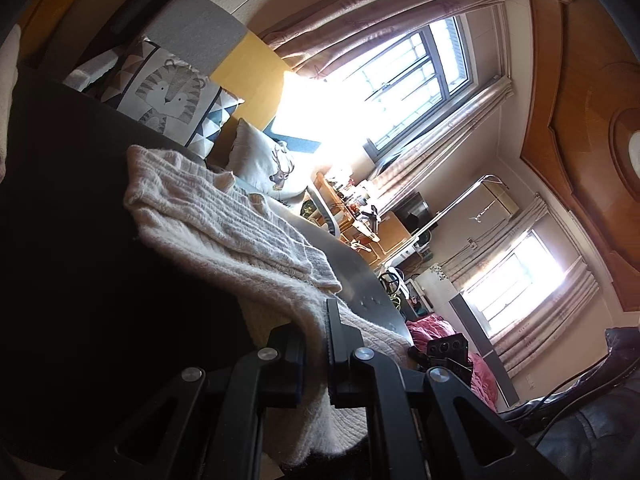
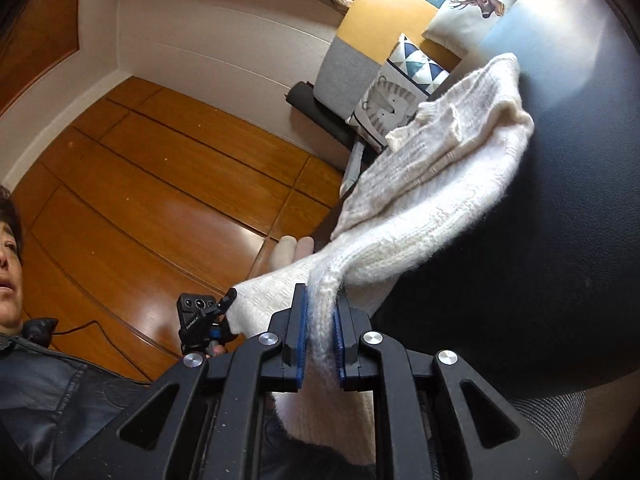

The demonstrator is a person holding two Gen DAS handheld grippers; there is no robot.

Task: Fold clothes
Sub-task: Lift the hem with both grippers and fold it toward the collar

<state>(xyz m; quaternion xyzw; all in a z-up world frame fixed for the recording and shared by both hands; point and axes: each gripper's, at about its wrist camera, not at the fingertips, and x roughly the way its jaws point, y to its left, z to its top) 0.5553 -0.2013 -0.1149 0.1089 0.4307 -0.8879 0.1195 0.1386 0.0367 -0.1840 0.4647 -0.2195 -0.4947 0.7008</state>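
Observation:
A cream knitted sweater [image 1: 224, 216] lies partly folded on a dark round table [image 1: 72, 216]. Its near edge runs up into my left gripper [image 1: 316, 344], which is shut on the knit. In the right wrist view the same sweater [image 2: 432, 184] hangs off the table [image 2: 560, 240] and a bunched strip of it passes between the blue pads [image 2: 301, 340] of my right gripper [image 2: 320, 336], shut on the fabric. The left gripper's body [image 2: 200, 316] shows just left of the right one, near the sweater's hem.
Behind the table are a tiger-print cushion [image 1: 168, 96], a deer-print cushion [image 1: 272, 168] and a grey and yellow sofa back [image 1: 248, 64]. Wooden floor [image 2: 152, 184] lies to the left in the right wrist view. A person's dark jacket [image 2: 52, 392] is close at lower left.

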